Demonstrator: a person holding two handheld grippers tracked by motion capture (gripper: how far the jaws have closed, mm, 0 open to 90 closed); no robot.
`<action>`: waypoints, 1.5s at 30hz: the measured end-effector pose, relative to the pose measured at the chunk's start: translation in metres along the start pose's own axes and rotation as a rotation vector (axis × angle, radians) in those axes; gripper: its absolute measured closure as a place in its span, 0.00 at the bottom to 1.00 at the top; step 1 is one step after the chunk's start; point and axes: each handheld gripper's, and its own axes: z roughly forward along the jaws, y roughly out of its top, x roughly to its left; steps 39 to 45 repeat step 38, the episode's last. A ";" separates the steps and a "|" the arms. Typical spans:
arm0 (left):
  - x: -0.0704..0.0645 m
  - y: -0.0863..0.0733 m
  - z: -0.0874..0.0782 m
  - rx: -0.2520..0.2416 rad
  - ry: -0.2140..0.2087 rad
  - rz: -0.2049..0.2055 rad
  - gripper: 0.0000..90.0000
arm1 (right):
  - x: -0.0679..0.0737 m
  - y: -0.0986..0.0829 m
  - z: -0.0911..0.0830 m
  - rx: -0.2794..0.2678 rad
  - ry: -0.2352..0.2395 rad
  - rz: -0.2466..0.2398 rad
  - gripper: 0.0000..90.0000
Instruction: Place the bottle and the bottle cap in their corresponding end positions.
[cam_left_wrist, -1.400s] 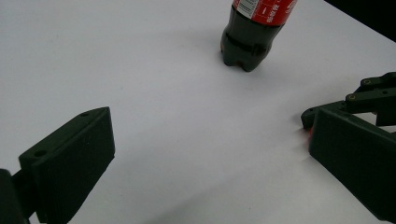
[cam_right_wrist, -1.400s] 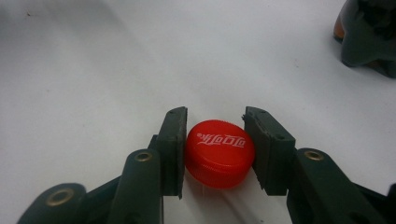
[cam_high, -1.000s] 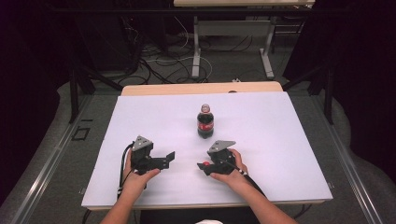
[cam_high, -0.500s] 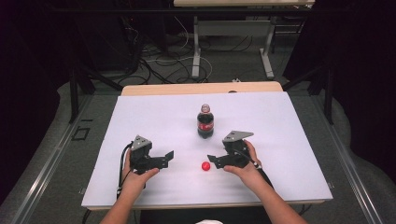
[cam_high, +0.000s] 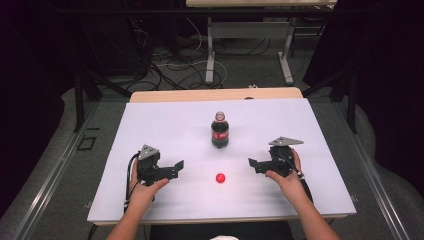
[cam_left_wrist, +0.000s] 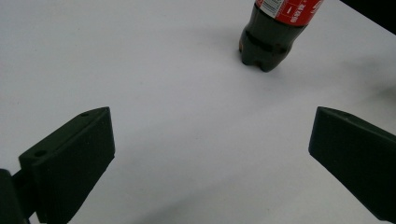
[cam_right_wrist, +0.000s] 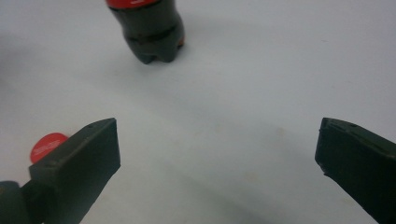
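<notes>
A dark cola bottle (cam_high: 220, 131) with a red label stands upright mid-table, its neck bare; it shows in the left gripper view (cam_left_wrist: 273, 35) and the right gripper view (cam_right_wrist: 150, 32). A red cap (cam_high: 220, 178) lies flat on the white table (cam_high: 150, 125) in front of the bottle, between the two grippers, and peeks out beside a jaw in the right gripper view (cam_right_wrist: 46, 145). My left gripper (cam_high: 176, 168) (cam_left_wrist: 212, 128) rests open to the cap's left. Right of the cap my right gripper (cam_high: 253, 165) (cam_right_wrist: 218, 135) is open, holding nothing.
A wooden strip (cam_high: 215, 94) runs along the table's far edge. Beyond it, cables (cam_high: 170, 65) lie on the floor under another desk's legs (cam_high: 210, 50). Dark floor surrounds the table.
My right gripper has drawn back to the right and opened, leaving the red cap lying on the table where it had been. The left gripper and bottle have not moved.
</notes>
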 end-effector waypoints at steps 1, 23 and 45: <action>0.001 0.000 0.000 0.001 0.000 0.001 0.01 | -0.004 -0.001 -0.001 0.000 -0.007 0.011 0.00; 0.018 -0.004 0.005 0.018 0.037 -0.044 0.01 | -0.058 -0.029 -0.018 -0.035 -0.182 0.141 0.00; 0.028 -0.005 0.006 0.017 0.056 -0.082 0.01 | -0.060 -0.030 -0.017 -0.017 -0.193 0.110 0.00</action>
